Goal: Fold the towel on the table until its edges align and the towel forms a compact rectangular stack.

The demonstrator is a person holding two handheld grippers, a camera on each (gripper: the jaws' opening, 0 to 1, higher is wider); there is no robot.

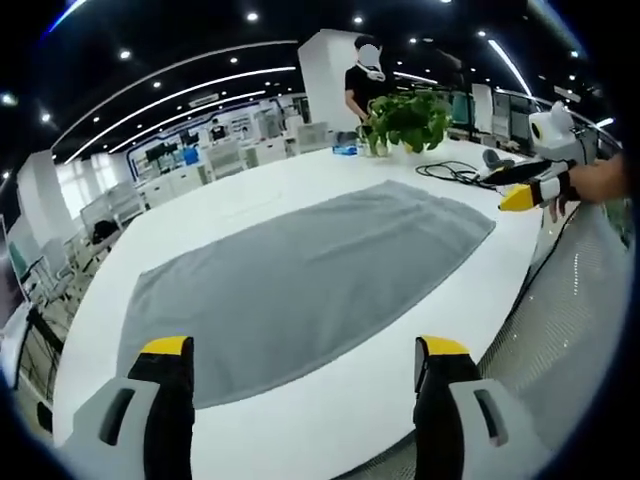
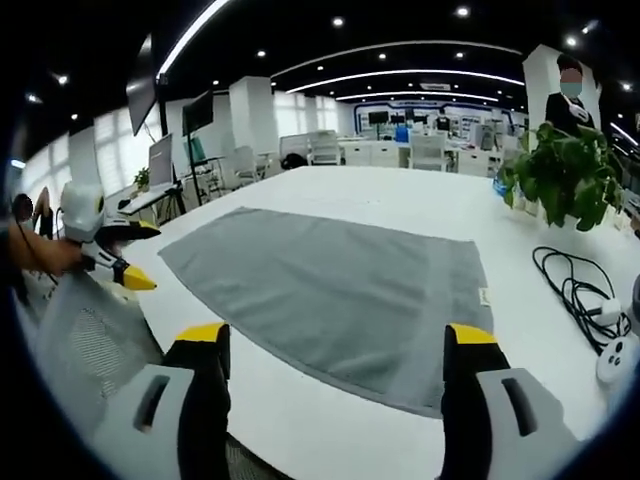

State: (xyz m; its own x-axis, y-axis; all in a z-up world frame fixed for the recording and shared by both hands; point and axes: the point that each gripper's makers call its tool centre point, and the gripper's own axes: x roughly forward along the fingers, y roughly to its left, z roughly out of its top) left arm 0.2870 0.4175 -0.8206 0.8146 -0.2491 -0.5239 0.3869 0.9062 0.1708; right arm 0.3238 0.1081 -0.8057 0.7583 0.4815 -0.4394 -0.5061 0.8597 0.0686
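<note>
Left gripper view: soft, floppy gray towel flat on table; both claws wide apart, holding nothing; best grabbed at near corners.

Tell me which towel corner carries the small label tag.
The corner nearest the black cable: the grey towel has a small white tag on its edge there, just ahead of the right tongs. The other visible corners look plain.
</note>
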